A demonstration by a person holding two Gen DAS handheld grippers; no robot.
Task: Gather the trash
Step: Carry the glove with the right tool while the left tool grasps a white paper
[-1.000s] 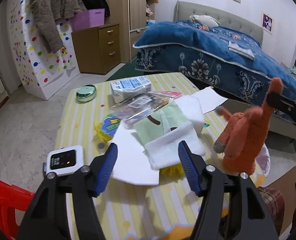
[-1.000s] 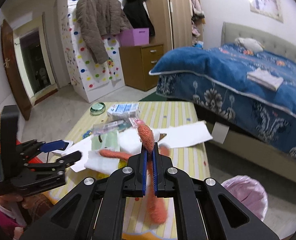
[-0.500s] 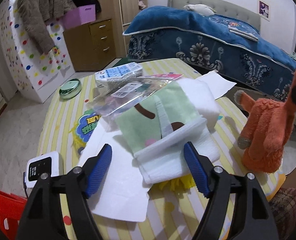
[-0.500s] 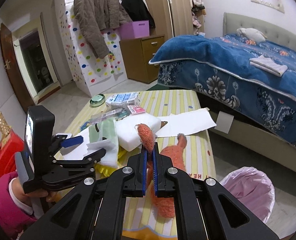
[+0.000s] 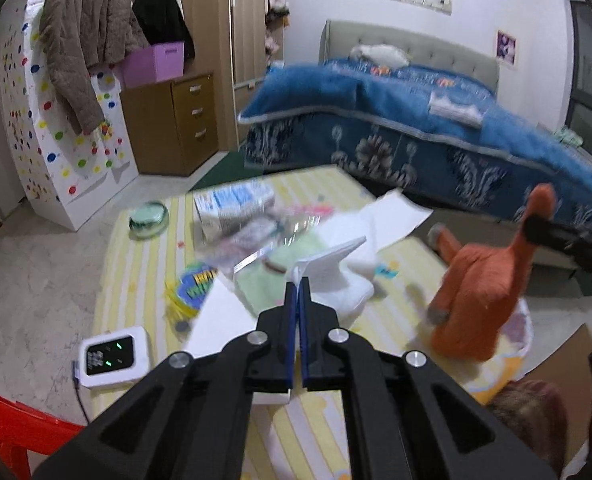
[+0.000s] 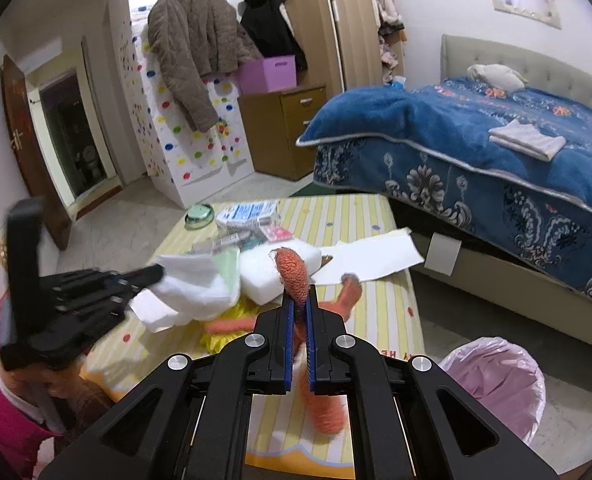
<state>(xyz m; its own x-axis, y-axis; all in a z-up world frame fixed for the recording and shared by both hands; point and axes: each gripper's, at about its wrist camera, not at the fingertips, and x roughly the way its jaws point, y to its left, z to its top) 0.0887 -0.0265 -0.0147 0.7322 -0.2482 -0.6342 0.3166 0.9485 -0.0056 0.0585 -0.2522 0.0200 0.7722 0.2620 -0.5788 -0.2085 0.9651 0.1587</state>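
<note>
Bedroom setting: low counter (image 6: 376, 216) with yellow-striped cloth, blue-quilted bed (image 6: 496, 152) behind it.

Task item: crumpled white tissue-and-paper wad (image 6: 192, 288), lying on the counter's near-left part beside a white foam block (image 6: 280, 268). Left gripper (image 5: 298, 284) has just been closing; its blue pads now sit pressed together on a folded white edge of the wad. In the left wrist view that edge (image 5: 328, 258) rises from the fingertips toward 1 o'clock, with the bulk of the wad just beyond at 2 o'clock. Grasping a thin corner seems sensible: the soft paper gives no firm body to clamp. Frame is motion-blurred, so the depth of the bite cannot be told.

Right gripper (image 6: 300, 308) pinches the neck of an orange plush toy animal (image 6: 328, 400), which hangs below the jaws. Judgement: the toy is held off the counter so it stays clear of the litter.

Outward: pink-lined waste bin (image 6: 496, 384) on the floor at 4 o'clock from the right gripper, well apart from the wad, probable destination. White electronic device with dark screen (image 5: 114, 356) sits at 8 o'clock from the left gripper.
</note>
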